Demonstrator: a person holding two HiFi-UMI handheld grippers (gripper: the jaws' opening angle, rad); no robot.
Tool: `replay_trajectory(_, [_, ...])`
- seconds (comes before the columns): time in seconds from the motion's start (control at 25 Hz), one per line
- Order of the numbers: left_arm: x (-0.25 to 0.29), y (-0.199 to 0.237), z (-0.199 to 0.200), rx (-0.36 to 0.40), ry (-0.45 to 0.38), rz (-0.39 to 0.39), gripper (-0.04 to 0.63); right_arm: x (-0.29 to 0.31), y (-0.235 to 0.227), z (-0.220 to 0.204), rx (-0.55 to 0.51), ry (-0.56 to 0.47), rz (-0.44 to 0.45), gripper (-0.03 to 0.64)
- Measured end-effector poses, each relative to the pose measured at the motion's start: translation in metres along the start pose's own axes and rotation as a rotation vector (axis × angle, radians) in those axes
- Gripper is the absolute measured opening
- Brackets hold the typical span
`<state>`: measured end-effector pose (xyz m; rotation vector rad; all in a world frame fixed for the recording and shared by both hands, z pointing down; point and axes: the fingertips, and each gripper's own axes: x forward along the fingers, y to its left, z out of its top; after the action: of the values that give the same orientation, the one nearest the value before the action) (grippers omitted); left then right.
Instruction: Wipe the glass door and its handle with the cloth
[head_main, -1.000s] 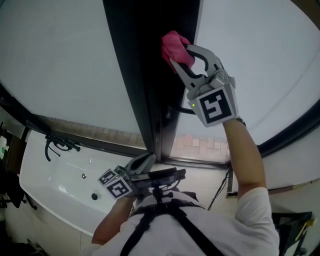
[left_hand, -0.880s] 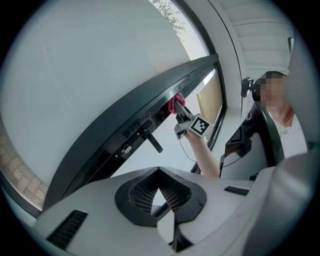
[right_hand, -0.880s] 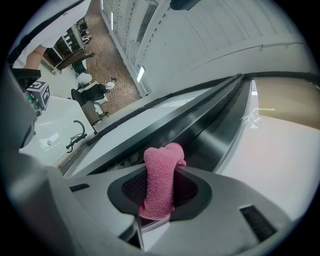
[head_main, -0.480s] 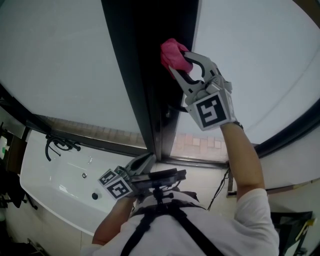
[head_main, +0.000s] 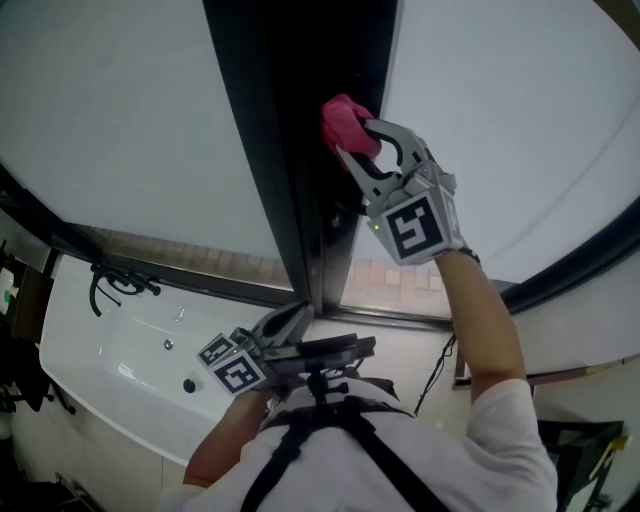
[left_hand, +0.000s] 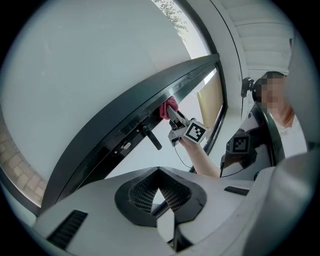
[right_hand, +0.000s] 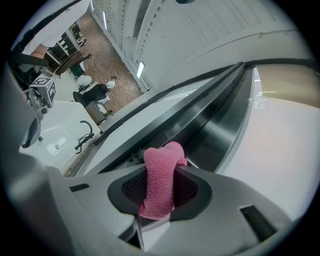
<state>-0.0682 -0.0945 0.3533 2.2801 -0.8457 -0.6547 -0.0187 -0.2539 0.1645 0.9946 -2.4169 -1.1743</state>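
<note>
- Your right gripper (head_main: 352, 138) is clamped on the pink cloth (head_main: 340, 116). The cloth bulges past the jaws at 11 o'clock and presses on the dark frame (head_main: 290, 150) of the glass door (head_main: 500, 120).
- The bunched cloth hides its own contact patch, so you cannot tell whether it reaches the pane.
- The handle (left_hand: 150, 137) is plain only in the left gripper view, a dark lever at 7 o'clock of the cloth. In the head view it is lost against the frame.
- Your left gripper (head_main: 288, 322) sits at 6 o'clock, jaws together on nothing, well apart from the cloth.
- A white tub (head_main: 110, 370) with a dark tap (head_main: 118, 288) lies at 8 o'clock, cut off by the view's edge.
</note>
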Motion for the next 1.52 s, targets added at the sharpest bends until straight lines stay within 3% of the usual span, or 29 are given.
replay_trajectory(1.0, [-0.004, 0.002, -0.005, -0.017, 0.011, 0.008, -0.008, 0.0, 0.054, -0.044, 0.08, 0.099, 0.097, 0.1])
replay_trajectory(1.16, [-0.003, 0.001, -0.005, -0.016, 0.016, 0.004, -0.008, 0.001, 0.056, -0.046, 0.153, 0.092, 0.074, 0.1])
replay_trajectory(1.32, [-0.002, -0.001, -0.004, -0.015, 0.015, 0.002, -0.008, -0.001, 0.055, -0.044, 0.162, 0.1, 0.074, 0.1])
replay_trajectory(1.52, [-0.003, -0.003, -0.004, -0.018, 0.014, 0.004, -0.008, -0.004, 0.057, -0.042, 0.269, 0.103, 0.069, 0.1])
